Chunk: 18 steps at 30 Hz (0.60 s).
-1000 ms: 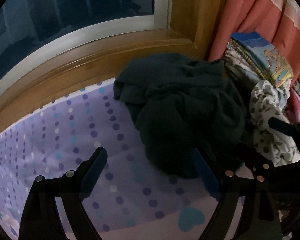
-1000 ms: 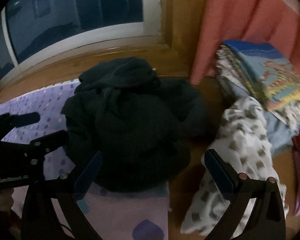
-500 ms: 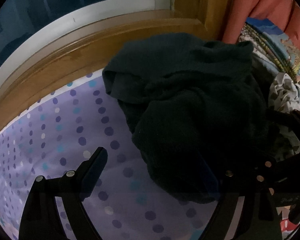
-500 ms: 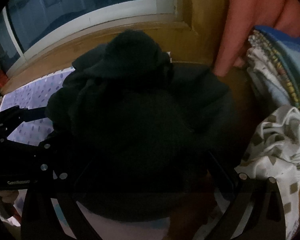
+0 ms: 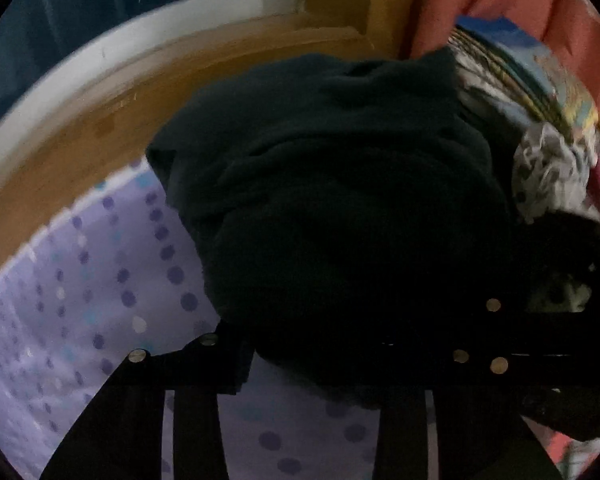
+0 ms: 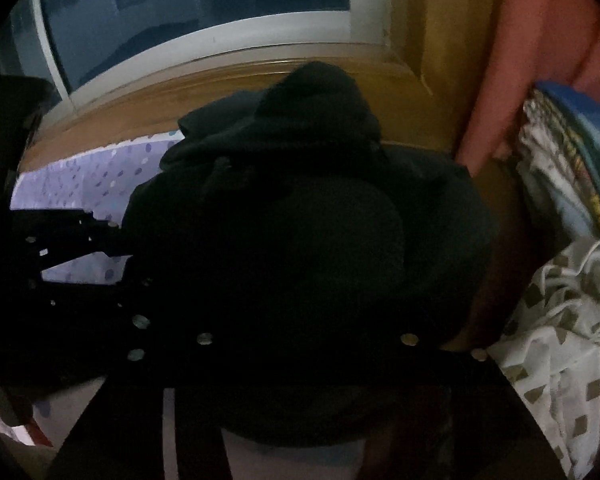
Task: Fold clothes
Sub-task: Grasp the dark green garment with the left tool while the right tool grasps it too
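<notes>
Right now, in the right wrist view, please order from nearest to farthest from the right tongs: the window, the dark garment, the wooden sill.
1. dark garment, between the right tongs, which are closing.
2. wooden sill, behind the garment.
3. window, above the sill.

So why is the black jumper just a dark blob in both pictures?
Left wrist view: the room is dim, so the black jumper swallows its folds, and the dotted sheet is smeared. Right wrist view: the jumper is even darker and hides the tongs; the window frame curves from the fisheye lens.
</notes>
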### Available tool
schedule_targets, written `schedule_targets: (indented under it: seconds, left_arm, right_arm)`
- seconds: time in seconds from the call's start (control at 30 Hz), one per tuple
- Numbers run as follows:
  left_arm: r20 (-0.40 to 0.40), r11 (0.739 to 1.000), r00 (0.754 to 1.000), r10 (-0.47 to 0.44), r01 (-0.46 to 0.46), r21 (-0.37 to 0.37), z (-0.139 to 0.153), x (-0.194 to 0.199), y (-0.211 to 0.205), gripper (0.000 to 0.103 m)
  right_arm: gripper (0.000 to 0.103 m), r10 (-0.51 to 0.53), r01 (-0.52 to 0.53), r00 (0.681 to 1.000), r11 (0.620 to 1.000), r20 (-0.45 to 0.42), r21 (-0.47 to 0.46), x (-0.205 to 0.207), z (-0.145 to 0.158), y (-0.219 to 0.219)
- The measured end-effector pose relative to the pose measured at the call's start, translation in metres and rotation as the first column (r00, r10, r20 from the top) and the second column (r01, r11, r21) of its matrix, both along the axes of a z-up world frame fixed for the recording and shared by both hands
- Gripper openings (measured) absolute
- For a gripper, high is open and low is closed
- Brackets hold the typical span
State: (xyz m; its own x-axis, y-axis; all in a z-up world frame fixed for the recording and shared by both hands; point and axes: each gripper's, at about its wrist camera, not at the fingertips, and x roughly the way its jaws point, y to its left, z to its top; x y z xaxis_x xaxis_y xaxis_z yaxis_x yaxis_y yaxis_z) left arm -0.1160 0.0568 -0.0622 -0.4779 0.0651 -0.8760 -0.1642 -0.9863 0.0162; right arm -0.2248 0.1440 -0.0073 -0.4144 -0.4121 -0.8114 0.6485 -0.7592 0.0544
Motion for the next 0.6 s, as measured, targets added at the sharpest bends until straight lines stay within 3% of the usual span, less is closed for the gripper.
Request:
schedule_targets:
  seconds: [0.17,0.43,0.6]
  left_arm:
    - [-0.002,0.994,1.000,0.016,-0.016,0.112,0.010,0.006,-0.013,0.025]
    - [-0.148,0.980,0.987,0.055,-0.025,0.200,0.065,0.038,-0.039,0.019]
    - [-0.216,0.988,0.971,0.106,-0.077,0.137,0.092,0.060,-0.069,0.019]
  right_arm:
    - [0.033,0.028,-0.028,0.999,0.999,-0.039,-0.021,0.004,0.018,0.003]
    - [0.030,0.141,-0.167,0.973,0.976,-0.183,-0.139,0.045,0.087,-0.015]
    - [0.030,0.210,-0.250,0.958,0.946,-0.195,-0.206,0.074,0.112,-0.037]
